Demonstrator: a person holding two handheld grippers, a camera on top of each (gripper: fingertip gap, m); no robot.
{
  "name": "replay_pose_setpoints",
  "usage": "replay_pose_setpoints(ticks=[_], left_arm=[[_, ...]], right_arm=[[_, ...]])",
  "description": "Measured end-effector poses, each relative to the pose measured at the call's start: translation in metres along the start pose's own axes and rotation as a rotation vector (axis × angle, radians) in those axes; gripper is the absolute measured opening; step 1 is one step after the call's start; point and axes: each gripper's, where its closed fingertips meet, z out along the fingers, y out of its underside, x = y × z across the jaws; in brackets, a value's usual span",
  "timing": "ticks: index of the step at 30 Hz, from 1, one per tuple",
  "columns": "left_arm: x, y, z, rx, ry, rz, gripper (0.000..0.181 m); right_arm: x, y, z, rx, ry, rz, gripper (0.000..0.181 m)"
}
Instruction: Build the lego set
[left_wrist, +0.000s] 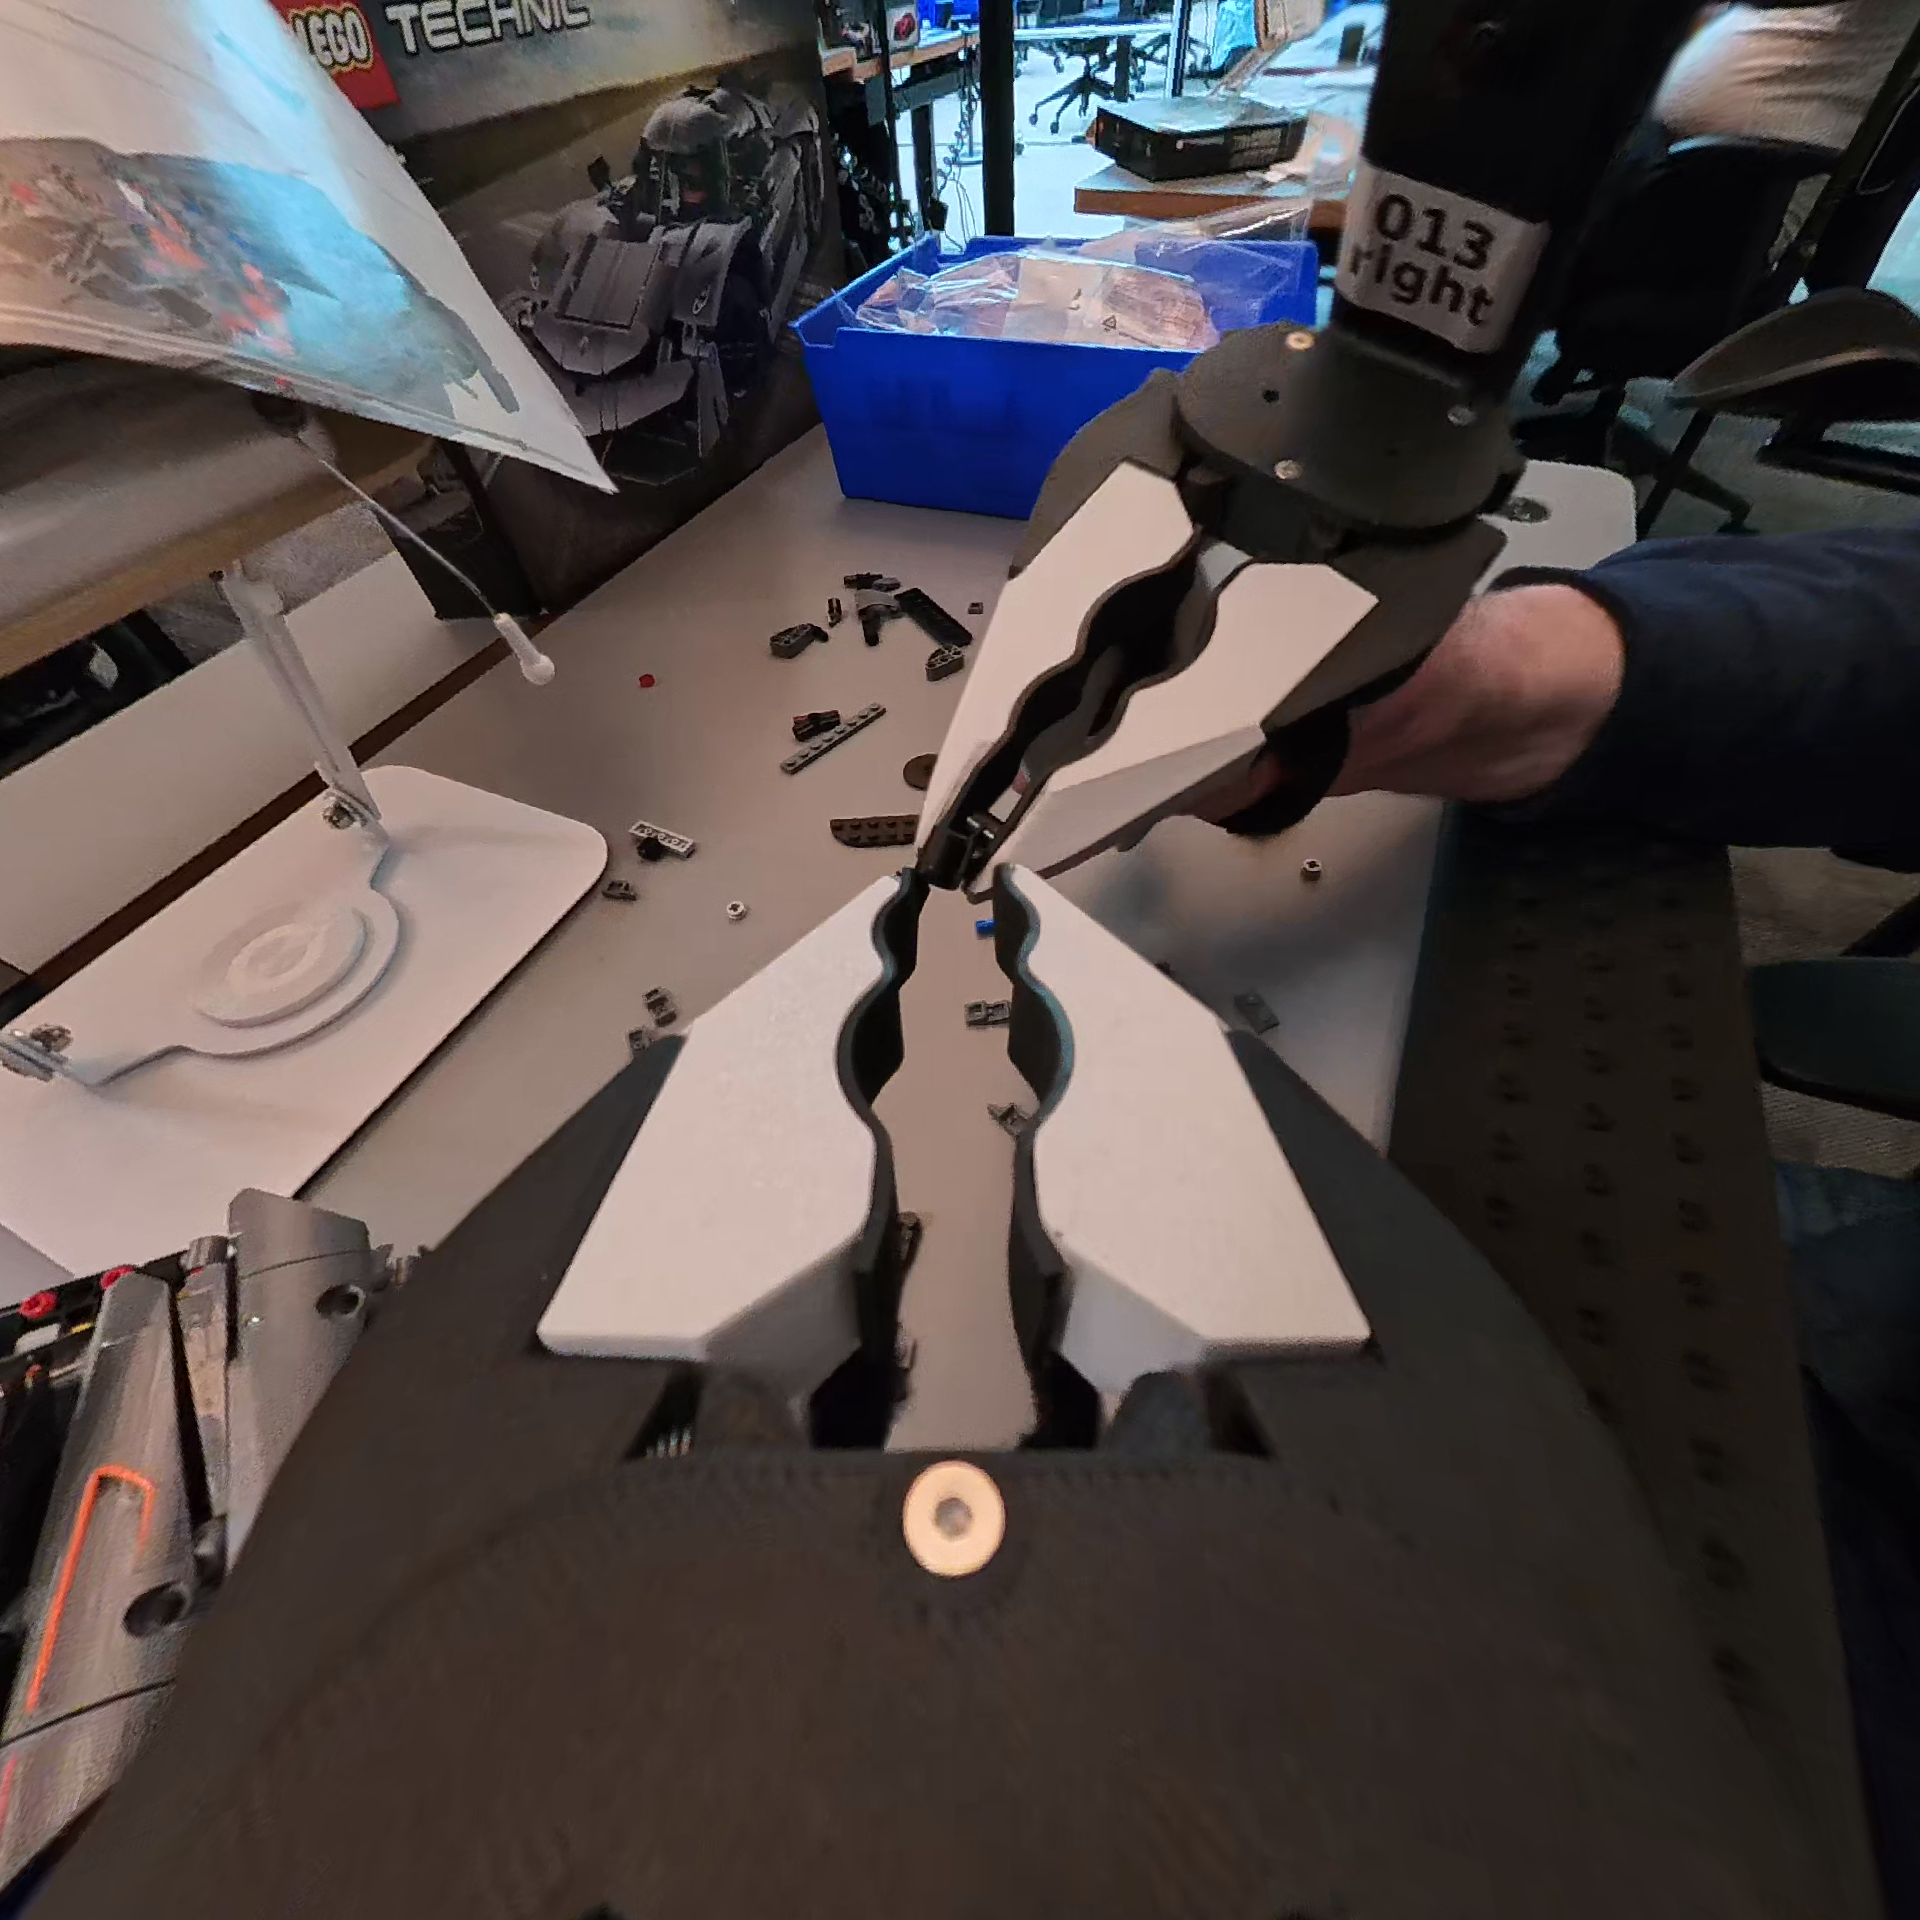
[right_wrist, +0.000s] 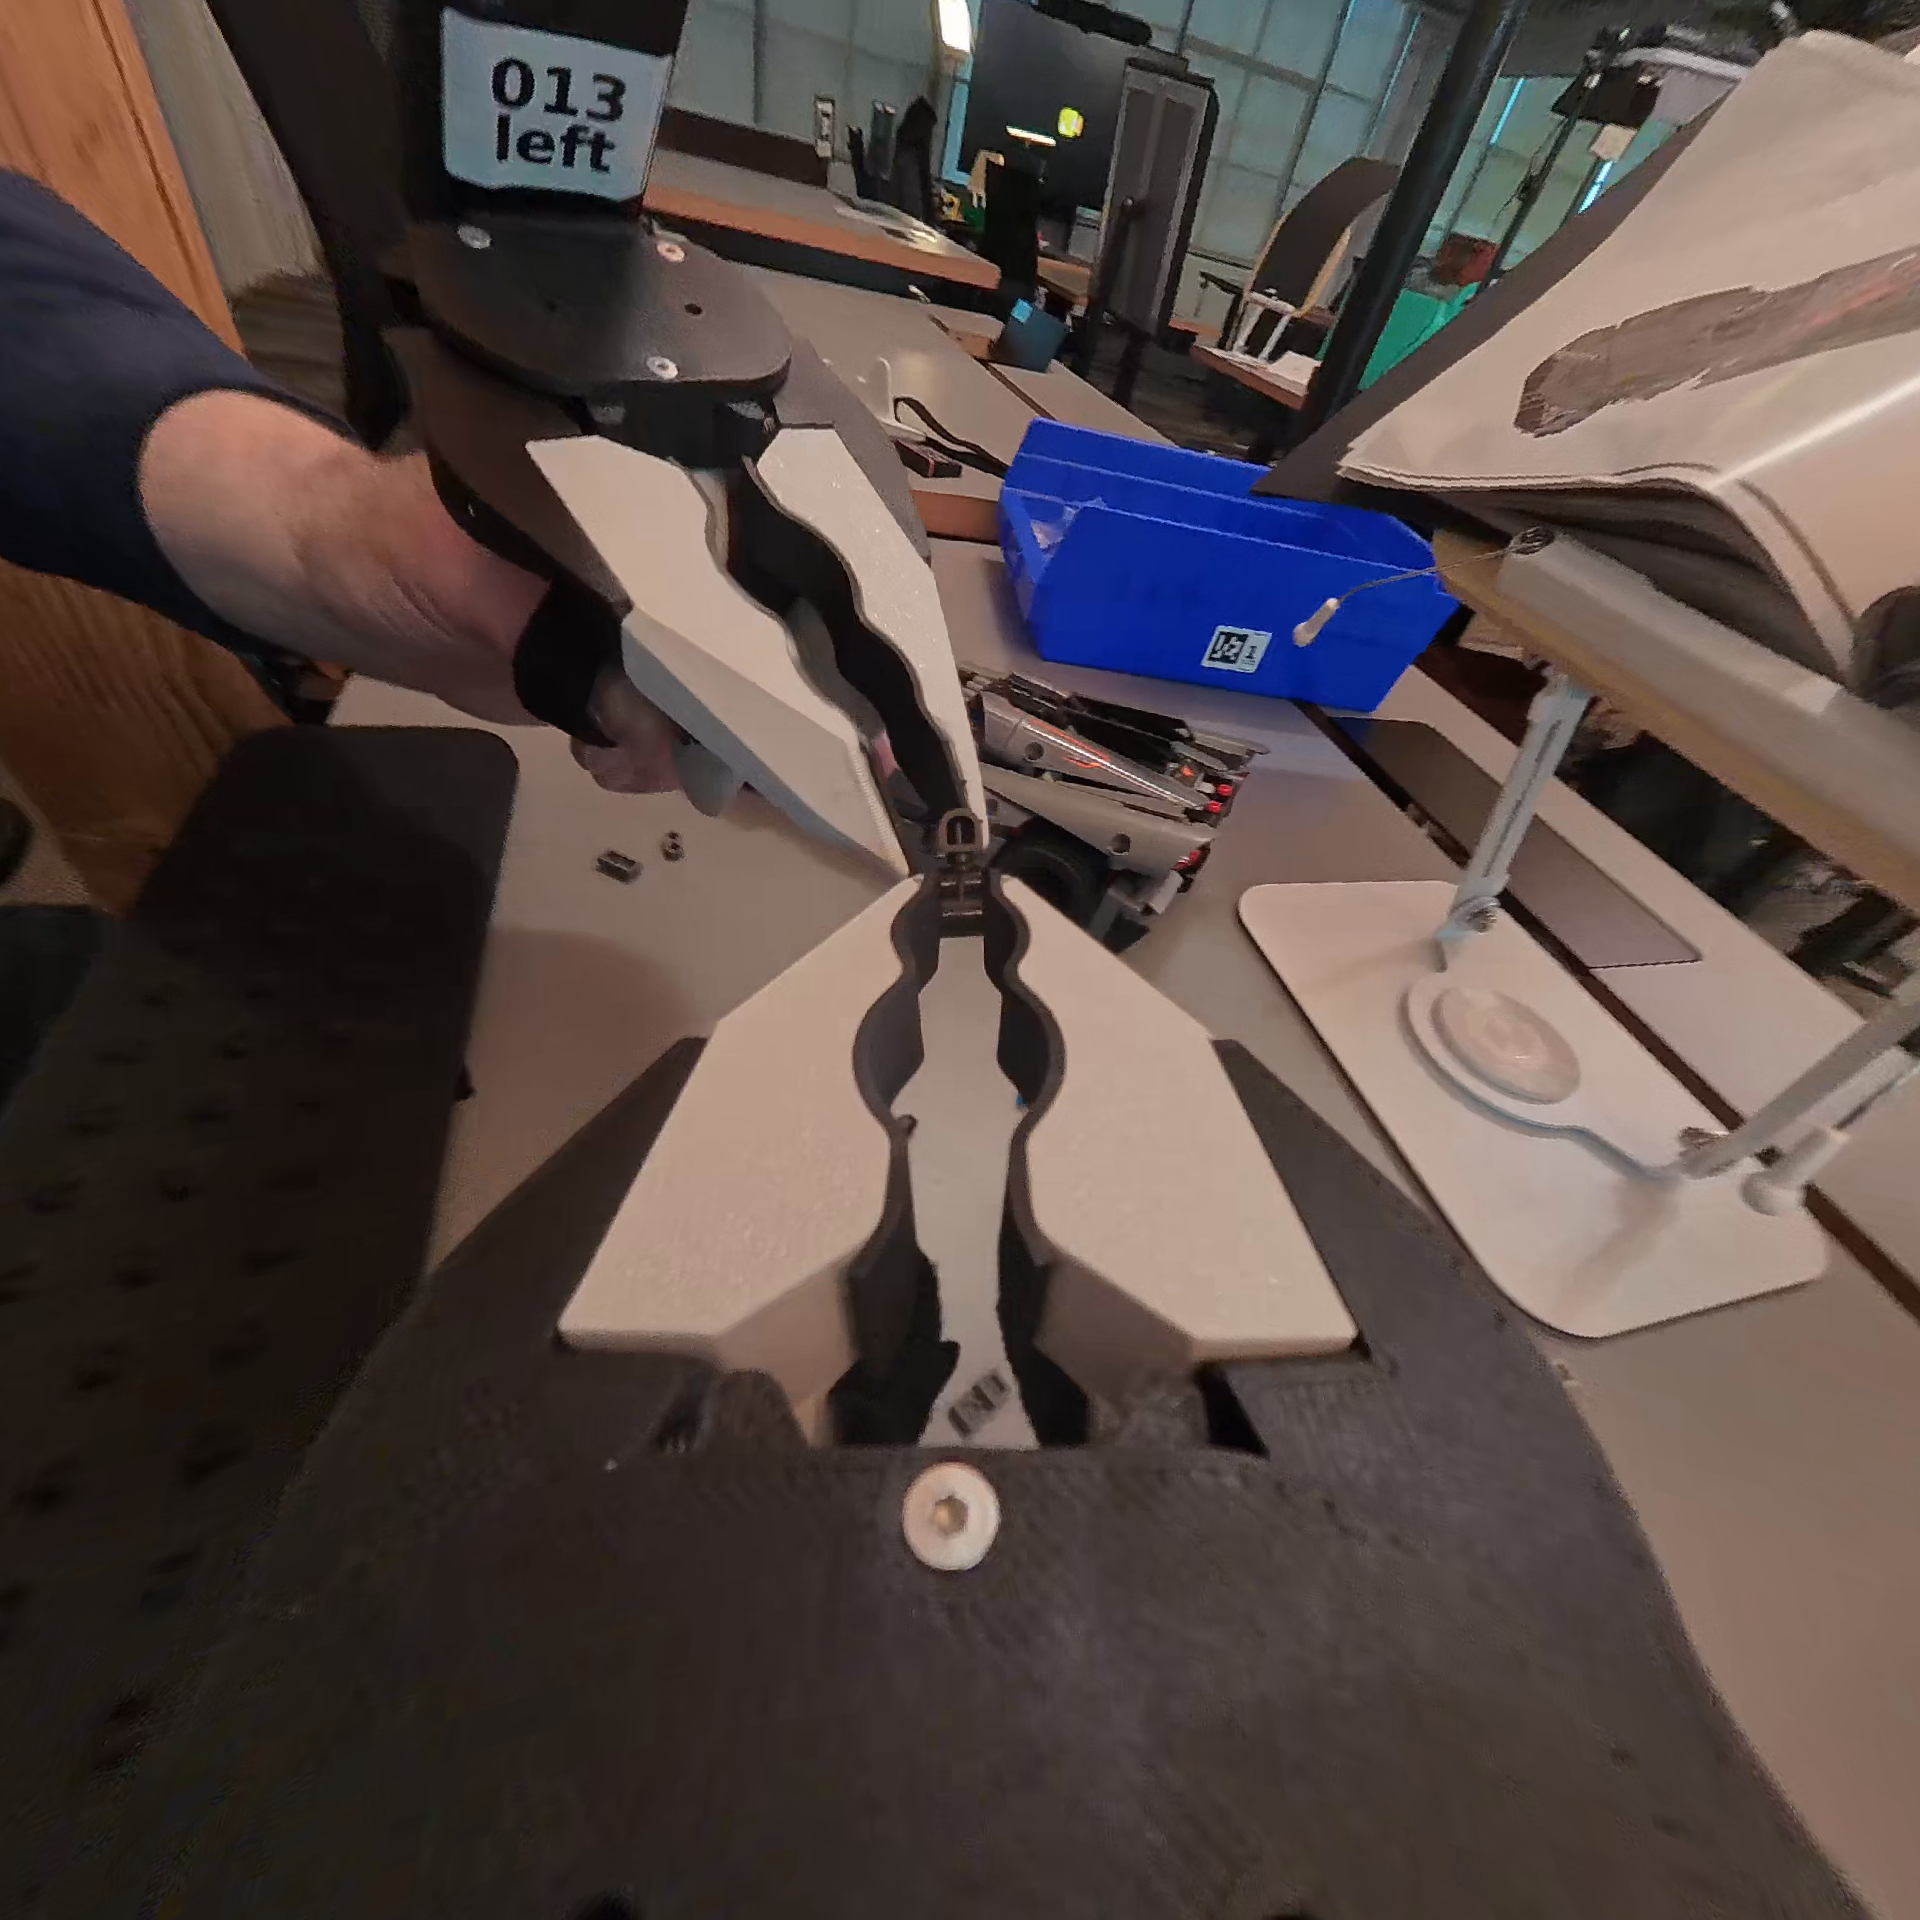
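Note:
My left gripper (left_wrist: 951, 881) and right gripper (right_wrist: 961, 891) meet tip to tip above the grey table (left_wrist: 665, 748). The right gripper, which enters the left wrist view from the upper right (left_wrist: 966, 847), is shut on a small black lego piece (right_wrist: 961, 899). The left gripper, which comes in from the upper left in the right wrist view (right_wrist: 951, 831), pinches a small black clip-shaped piece (right_wrist: 956, 831) at its tips. The two pieces touch end to end (left_wrist: 951, 850). A hand holds each gripper.
Loose dark lego parts (left_wrist: 831, 727) lie on the table. There is a blue bin of bagged parts (left_wrist: 935, 416), the set's box (left_wrist: 644, 239), an instruction booklet (left_wrist: 208, 208) on a white stand (left_wrist: 312, 935), the partly built grey model (right_wrist: 1101, 769) and a black perforated board (right_wrist: 208, 1039). Less than 4 cm separates the two grippers' tips.

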Motion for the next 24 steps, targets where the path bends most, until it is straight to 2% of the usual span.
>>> replay_pose_setpoints(ticks=[4, 9, 12, 14, 17, 19, 24], left_arm=[[-0.003, 0.002, 0.0, 0.009, 0.004, -0.071, 0.007], [-0.004, 0.003, 0.001, -0.004, -0.017, -0.066, 0.006], [0.013, 0.001, 0.004, 0.02, 0.073, -0.07, 0.0], [0.009, 0.007, 0.008, -0.033, -0.005, 0.005, 0.0], [0.006, 0.006, 0.005, -0.021, 0.021, 0.004, 0.0], [0.005, 0.002, 0.001, 0.007, 0.016, 0.046, 0.007], [-0.002, 0.002, 0.001, -0.05, -0.089, 0.227, 0.021]], right_arm=[[0.001, 0.002, 0.001, -0.04, 0.06, -0.108, 0.005], [0.003, 0.003, 0.001, -0.046, 0.076, -0.104, 0.005], [0.013, 0.006, -0.001, -0.055, 0.121, -0.085, 0.005], [0.007, 0.002, -0.002, -0.031, 0.079, -0.083, 0.005], [0.003, -0.001, -0.001, -0.031, 0.079, -0.101, 0.005], [0.006, 0.001, -0.002, -0.027, 0.066, -0.053, 0.005], [0.005, 0.002, -0.002, -0.003, 0.002, 0.042, 0.005]])
